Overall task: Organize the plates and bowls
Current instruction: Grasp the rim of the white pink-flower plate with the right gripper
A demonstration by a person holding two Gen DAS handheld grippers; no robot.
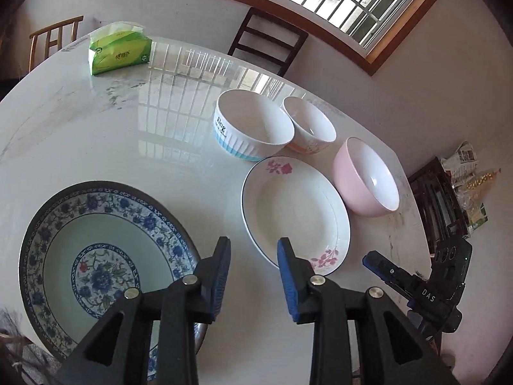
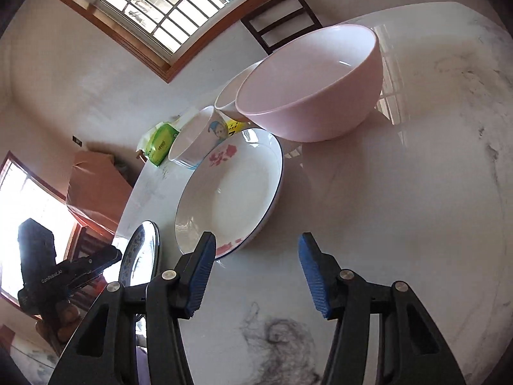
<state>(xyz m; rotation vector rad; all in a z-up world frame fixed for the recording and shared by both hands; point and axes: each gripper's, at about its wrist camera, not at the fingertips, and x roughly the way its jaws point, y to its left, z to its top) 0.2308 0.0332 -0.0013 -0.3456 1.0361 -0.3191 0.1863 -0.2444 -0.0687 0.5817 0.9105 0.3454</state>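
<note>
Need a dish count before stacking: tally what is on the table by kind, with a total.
Plates: 2 (blue-patterned plate, white floral plate)
Bowls: 3 (ribbed white bowl, small white bowl, pink bowl)
Tissue packs: 1 (green tissue pack)
Total: 6

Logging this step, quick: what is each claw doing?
Left claw: open, holding nothing.
Right claw: open, holding nothing.
</note>
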